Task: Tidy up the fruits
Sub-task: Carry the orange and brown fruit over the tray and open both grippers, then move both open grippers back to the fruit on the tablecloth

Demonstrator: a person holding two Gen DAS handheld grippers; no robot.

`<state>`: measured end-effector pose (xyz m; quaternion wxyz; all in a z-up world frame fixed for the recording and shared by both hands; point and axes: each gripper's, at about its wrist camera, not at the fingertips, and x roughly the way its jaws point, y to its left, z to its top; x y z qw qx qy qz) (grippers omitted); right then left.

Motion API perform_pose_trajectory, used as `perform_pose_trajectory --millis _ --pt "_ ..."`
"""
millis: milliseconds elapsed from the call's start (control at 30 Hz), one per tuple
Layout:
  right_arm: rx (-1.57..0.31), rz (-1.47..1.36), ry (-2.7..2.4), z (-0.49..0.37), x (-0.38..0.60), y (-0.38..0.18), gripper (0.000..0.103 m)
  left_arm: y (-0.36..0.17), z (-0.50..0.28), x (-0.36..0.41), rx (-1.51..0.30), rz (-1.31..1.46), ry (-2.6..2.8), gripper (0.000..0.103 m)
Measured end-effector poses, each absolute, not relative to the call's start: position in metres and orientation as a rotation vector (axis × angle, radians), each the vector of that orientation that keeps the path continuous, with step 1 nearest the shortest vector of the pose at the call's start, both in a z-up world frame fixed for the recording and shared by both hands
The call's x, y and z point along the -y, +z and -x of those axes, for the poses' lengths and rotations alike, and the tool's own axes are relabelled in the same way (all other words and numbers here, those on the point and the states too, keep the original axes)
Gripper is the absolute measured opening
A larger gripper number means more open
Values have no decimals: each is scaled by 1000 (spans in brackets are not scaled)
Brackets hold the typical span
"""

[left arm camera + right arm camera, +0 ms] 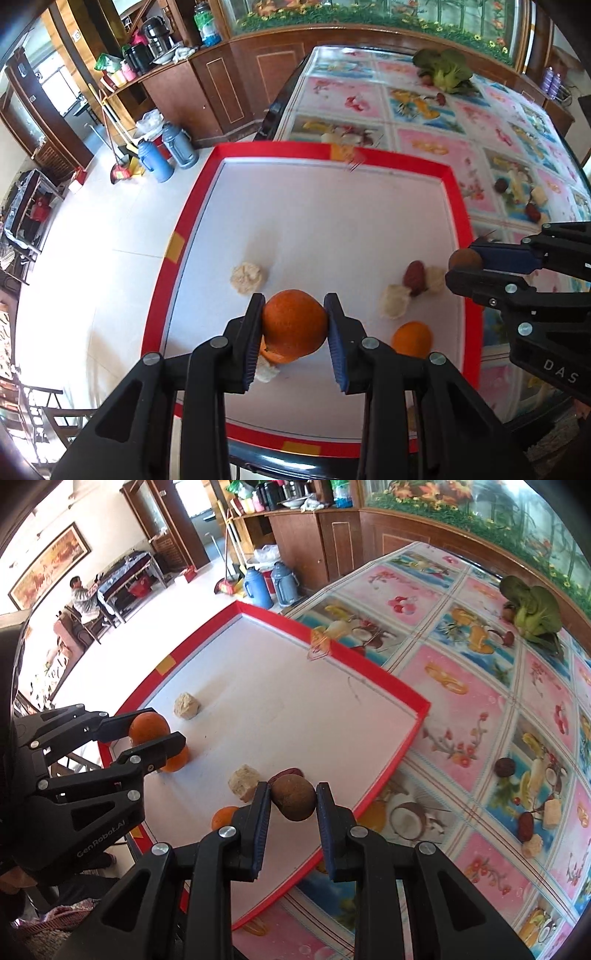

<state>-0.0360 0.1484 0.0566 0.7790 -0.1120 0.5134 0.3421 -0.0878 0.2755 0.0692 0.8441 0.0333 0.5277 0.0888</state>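
The left tongs (294, 325) grip an orange (294, 323) and the right tongs (293, 800) grip a brown fruit (295, 797), both over the red tray (380, 152). Several fruits (504, 767) remain on the bench (461, 701) beyond the tray's right edge, so I judge the work about half done.

It was a lived-in home, a dining or living room. At 12 o'clock a wooden cabinet (236, 85) carried flasks and bottles (147, 48), with a flowered glass panel (369, 11) beside it. At 10 o'clock 2 blue thermos jugs (166, 153) and a broom (118, 147) stood on the pale tiled floor (92, 258). A fruit-printed tablecloth (480, 701) covered the table, a framed painting (48, 565) hung at 10 o'clock, and a seated person (83, 598) was there.
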Motion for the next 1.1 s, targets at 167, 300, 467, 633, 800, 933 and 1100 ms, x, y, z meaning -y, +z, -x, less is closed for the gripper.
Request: perform_pose_trajectory --millis 167,300,467,633,800,933,1100 --pt "-1115 271 753 45 -160 54 23 63 89 -282 -1122 -83 202 34" --pt "-1122 284 753 45 -165 51 23 62 86 -282 -1118 -95 205 35" --pt "-1139 296 744 44 -166 48 24 61 83 -281 -1113 -111 216 35" --pt "-1141 305 740 46 -164 49 24 59 80 -277 -1124 -128 227 42" --pt "-1118 285 740 46 -157 56 36 65 79 -270 -1099 -153 237 61" --pt "-1096 227 728 43 -144 63 36 69 78 -264 -1080 -180 252 73" --pt "-1128 146 669 33 -119 59 36 68 77 -251 -1089 -197 247 81"
